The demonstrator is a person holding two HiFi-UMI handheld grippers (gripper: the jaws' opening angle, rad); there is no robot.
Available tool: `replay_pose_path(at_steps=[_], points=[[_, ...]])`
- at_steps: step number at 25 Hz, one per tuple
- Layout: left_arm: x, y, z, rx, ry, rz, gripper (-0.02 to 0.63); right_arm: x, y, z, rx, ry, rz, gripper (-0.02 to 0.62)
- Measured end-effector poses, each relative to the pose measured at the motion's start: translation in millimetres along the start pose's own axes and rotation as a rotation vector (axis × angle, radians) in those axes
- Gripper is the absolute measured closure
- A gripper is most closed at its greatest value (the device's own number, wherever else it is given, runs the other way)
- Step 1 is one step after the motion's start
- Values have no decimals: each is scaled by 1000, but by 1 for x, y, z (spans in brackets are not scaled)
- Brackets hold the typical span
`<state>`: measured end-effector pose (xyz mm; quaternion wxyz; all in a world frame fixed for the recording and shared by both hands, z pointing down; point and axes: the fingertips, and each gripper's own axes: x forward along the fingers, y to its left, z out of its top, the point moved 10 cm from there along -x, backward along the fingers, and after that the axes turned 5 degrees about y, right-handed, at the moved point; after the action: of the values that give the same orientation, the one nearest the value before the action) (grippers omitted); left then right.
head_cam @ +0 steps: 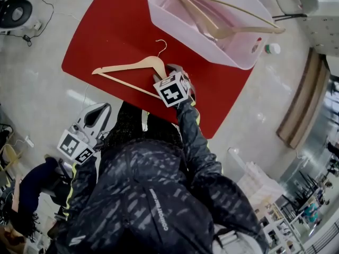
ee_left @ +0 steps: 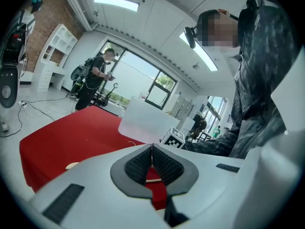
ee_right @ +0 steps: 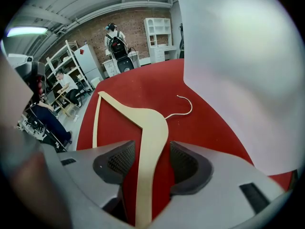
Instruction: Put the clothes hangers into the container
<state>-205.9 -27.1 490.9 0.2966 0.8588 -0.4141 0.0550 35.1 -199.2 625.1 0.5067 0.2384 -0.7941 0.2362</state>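
A pale wooden hanger (head_cam: 132,67) with a wire hook lies flat on the red table (head_cam: 116,25). My right gripper (head_cam: 170,72) is at the hanger's right shoulder. In the right gripper view its jaws stand open on either side of the hanger's arm (ee_right: 150,128), and the pads do not press on it (ee_right: 145,159). The white container (head_cam: 159,15) stands at the table's far right with wooden hangers (head_cam: 222,20) inside; its wall (ee_right: 233,70) rises close on the right. My left gripper (head_cam: 103,109) hangs low off the table's near edge, shut on nothing (ee_left: 152,151).
A small green-capped bottle (head_cam: 272,48) stands beside the container's far end. A black device with cables (head_cam: 13,12) sits on the floor at far left. A person with a backpack (ee_left: 97,80) stands beyond the table. Shelves and furniture line the room.
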Motion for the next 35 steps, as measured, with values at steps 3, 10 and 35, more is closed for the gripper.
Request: replay_pose_path(at_steps=[3, 10, 35], points=[[16, 26, 8, -8, 13, -26, 594, 15, -10, 12, -3, 32, -23, 379], [25, 41, 26, -16, 23, -68, 594, 14, -7, 31, -29, 155, -65, 379], [22, 26, 51, 64, -34, -58, 594, 0, -3, 10, 126, 38, -18, 433]])
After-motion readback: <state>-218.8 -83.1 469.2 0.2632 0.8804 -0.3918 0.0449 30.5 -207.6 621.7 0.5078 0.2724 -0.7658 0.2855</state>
